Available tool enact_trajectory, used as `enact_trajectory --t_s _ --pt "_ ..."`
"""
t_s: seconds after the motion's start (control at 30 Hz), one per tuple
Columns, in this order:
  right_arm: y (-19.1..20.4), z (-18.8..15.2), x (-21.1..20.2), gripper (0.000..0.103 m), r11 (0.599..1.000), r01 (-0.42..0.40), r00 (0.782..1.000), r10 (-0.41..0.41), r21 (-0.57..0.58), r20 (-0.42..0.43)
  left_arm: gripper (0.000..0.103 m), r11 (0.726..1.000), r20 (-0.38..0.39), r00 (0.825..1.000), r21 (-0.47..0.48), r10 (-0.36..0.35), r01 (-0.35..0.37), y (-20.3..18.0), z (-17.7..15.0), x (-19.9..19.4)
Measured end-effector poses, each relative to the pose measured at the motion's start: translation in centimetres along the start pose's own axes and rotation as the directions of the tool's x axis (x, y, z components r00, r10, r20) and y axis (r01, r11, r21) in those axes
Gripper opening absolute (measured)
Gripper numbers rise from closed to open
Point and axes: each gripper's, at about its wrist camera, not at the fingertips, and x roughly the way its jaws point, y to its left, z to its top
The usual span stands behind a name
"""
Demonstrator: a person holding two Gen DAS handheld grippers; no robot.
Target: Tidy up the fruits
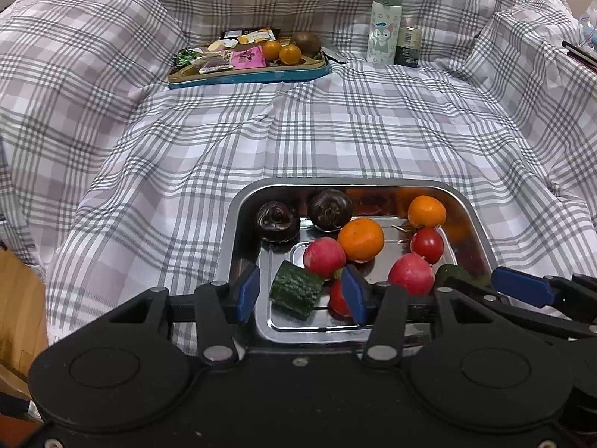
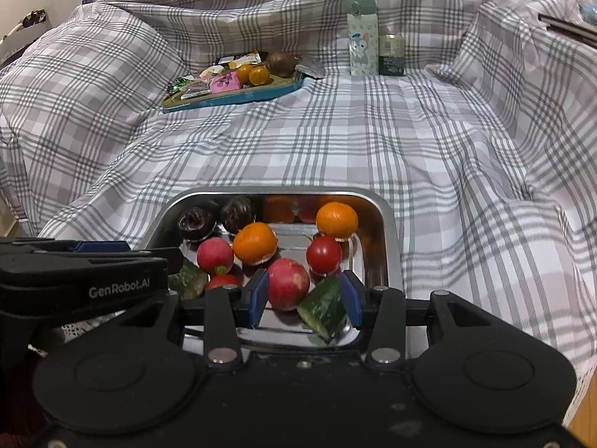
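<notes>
Steel tray on the plaid bedspread; its near rim is hidden behind both claws. One cherry tomato is half covered by a blue pad. Cucumber chunk lies on its side, long axis slanting left-right. Left claw is parted, straddling the cucumber; contact cannot be told. Right claw is parted around a radish and a second cucumber piece; whether it grips cannot be told.

left tongs angled downward, jaws parted; right tongs alongside, jaws parted
</notes>
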Motion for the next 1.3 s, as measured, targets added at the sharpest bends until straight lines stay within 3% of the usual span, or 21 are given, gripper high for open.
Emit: enact_trajectory --t_s 1.3 --pt "-0.7 -2.7 -2.9 0.045 0.999 0.011 1.0 -0.012 0.034 0.026 0.056 1.0 0.018 1.0 -0.009 0.016 -0.015 -0.8 -2.8 -2.5"
